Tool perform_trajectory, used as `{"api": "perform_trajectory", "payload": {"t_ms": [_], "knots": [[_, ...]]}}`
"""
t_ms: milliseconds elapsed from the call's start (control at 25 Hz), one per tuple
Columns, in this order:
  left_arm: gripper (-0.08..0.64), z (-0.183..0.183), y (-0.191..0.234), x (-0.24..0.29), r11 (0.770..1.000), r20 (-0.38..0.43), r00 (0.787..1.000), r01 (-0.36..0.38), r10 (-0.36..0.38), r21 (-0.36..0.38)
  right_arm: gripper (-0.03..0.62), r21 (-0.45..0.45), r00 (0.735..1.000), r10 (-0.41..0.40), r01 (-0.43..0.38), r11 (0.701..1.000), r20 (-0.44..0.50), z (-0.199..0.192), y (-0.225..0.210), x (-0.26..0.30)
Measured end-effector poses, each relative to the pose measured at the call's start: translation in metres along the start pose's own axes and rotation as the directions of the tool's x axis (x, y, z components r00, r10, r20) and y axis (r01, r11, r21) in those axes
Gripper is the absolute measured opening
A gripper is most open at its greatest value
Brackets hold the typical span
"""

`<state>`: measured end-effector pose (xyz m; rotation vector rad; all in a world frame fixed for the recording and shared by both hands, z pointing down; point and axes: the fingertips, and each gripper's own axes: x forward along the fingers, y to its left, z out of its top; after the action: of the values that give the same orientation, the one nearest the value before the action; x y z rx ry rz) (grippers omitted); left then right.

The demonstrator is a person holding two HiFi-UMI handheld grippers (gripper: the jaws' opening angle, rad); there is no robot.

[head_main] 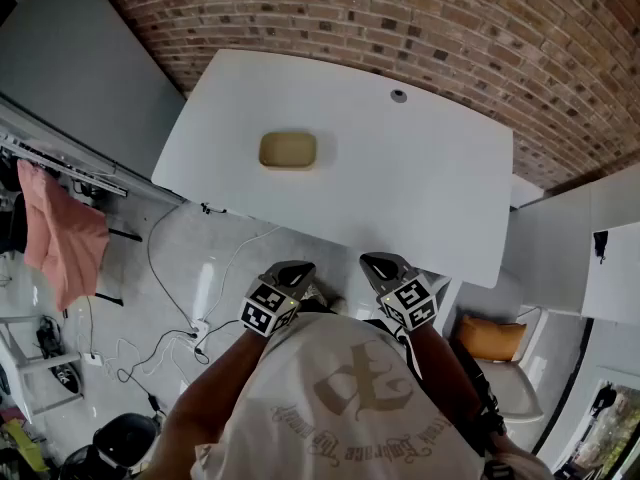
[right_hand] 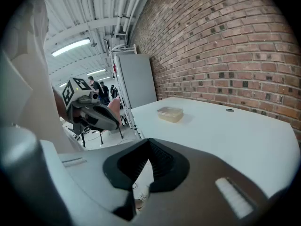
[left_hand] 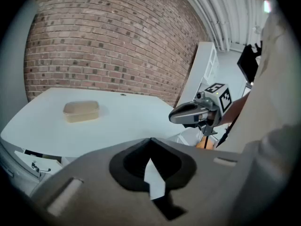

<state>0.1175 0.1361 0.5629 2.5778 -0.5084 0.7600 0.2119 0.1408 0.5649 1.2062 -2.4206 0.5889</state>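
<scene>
I've got 2 grippers in view and 1 thing on the table worth calling. The left gripper [head_main: 290,270] hangs at the near edge of the white rectangular table [head_main: 430,183], just off it, close in front of the person's body. Its own view shows the jaws pressed together at the tips, with only the diamond-shaped gap between the black pads behind them and nothing in it. The right gripper [head_main: 384,265] sits just beside it on the right, approx level with it, also at the near edge. Its jaws are tip to tip too and carry nothing. Each gripper has 1 marker cube.

The 1 tan round-cornered lidded plastic box [head_main: 288,150] lies flat on the table's left half, toward the far side, well apart from both grippers. Nothing touches it. From the left gripper view it's far and to the left. From the right gripper view it's ahead, near the table's left edge.

Rest, counted:
- 1 small round grey grommet [head_main: 399,96] in the tabletop near the far edge, right of the box.
- 1 red brick wall [head_main: 420,18] along the far side.
- 1 grey flat panel [head_main: 80,68] far left.
- 1 pink cloth [head_main: 62,230] hanging on a rack at left, off the table.
- 1 orange cushion [head_main: 487,337] on a white chair at near right.
- Several white cables [head_main: 165,303] on the floor near left; can't count them exactly.
</scene>
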Motion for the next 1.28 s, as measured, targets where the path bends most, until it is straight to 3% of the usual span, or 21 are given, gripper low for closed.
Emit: {"api": "perform_trajectory", "payload": {"t_ms": [360,760,1280], "knots": [[0.003,-0.030,-0.036,-0.021,0.998,0.011,0.998,-0.054,0.055,-0.043,0.008,0.040,0.999,0.020,-0.022,0.999,0.041,-0.015,0.024,-0.026],[0.003,-0.043,-0.039,-0.045,0.989,0.027,0.991,-0.129,0.131,-0.073,0.008,0.026,0.998,0.057,-0.058,0.998,0.033,-0.022,0.037,-0.023],[0.003,-0.029,0.008,-0.047,0.992,0.042,0.993,-0.105,0.108,-0.068,0.008,0.033,0.999,0.025,-0.026,0.999,0.021,0.003,0.026,0.016]]}}
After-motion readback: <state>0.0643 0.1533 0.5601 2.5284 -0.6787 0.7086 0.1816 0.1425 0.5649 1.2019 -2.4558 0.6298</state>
